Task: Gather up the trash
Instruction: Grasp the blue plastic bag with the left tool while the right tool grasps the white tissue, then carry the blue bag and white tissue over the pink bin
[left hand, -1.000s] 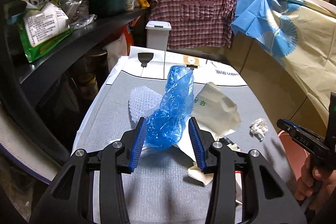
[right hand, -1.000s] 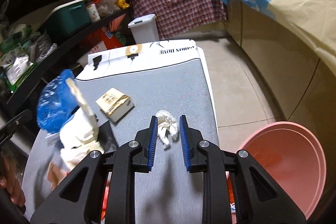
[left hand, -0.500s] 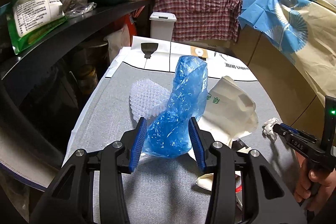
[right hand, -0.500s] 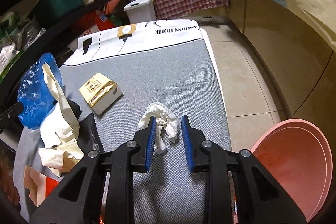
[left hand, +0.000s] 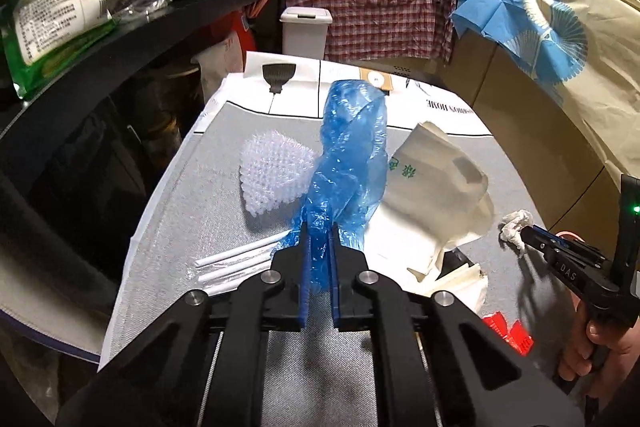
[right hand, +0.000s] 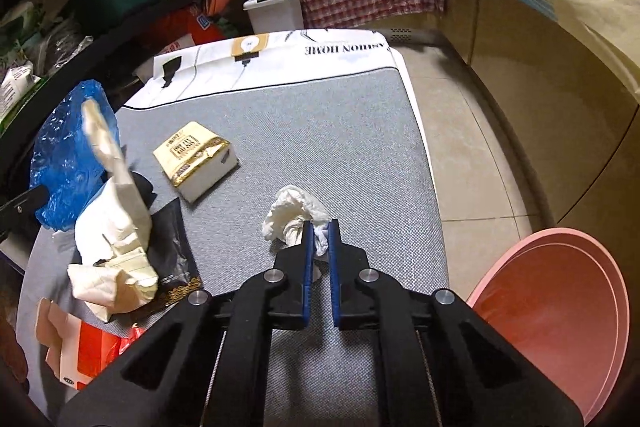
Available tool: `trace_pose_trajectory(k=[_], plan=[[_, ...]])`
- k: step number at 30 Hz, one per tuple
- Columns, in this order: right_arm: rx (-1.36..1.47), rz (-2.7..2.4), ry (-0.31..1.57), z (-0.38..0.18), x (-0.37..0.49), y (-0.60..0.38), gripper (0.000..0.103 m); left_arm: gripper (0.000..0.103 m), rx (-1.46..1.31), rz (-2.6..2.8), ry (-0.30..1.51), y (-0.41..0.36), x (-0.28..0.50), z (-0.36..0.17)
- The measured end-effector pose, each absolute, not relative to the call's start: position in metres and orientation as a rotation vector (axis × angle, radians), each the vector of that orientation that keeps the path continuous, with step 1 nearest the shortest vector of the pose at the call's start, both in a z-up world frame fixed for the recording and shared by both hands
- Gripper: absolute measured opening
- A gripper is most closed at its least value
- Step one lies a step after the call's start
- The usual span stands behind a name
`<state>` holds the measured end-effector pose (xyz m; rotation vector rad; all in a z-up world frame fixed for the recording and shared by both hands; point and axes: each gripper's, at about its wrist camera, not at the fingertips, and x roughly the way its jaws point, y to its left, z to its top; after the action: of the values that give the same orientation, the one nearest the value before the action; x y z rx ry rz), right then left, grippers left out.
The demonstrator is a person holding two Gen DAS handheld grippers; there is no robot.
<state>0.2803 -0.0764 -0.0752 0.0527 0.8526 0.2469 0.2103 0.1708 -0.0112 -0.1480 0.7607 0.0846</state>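
Observation:
A crumpled blue plastic bag point(left hand: 348, 163) stands up from the grey table point(left hand: 208, 219). My left gripper point(left hand: 319, 231) is closing and its pads pinch the bag's lower end. A crumpled white tissue point(right hand: 294, 213) lies near the table's right edge; my right gripper point(right hand: 319, 229) is closing with its pads squeezing the tissue's near part. In the left wrist view the right gripper point(left hand: 524, 233) shows at the right with the tissue point(left hand: 516, 223) at its tip. The blue bag point(right hand: 64, 163) appears at the left in the right wrist view.
A cream paper bag point(left hand: 432, 195), a clear bubbly sheet point(left hand: 272, 179) and white straws point(left hand: 236, 263) lie beside the blue bag. A gold-and-white tissue pack point(right hand: 196, 159) sits mid-table. A pink basin point(right hand: 556, 319) stands on the floor at right. Dark shelves point(left hand: 132, 31) crowd the left.
Both grippers' jaws came together: the left now pinches the blue bag's base, the right clamps the tissue. The right gripper also sank a little toward the table.

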Motion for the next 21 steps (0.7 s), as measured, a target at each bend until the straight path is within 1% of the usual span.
trace_pose_trajectory(k=[5, 17, 21], plan=[[0.050, 0.253, 0.826, -0.064, 0.269, -0.077, 0.007, 0.004, -0.151, 0.080, 0.754, 0.170, 0.204, -0.006], [0.052, 0.246, 0.758, -0.039, 0.244, -0.083, 0.007, 0.003, -0.148, 0.068, 0.705, 0.164, 0.187, 0.014], [0.055, 0.243, 0.716, -0.022, 0.232, -0.087, 0.007, 0.003, -0.148, 0.061, 0.677, 0.162, 0.180, 0.024]])
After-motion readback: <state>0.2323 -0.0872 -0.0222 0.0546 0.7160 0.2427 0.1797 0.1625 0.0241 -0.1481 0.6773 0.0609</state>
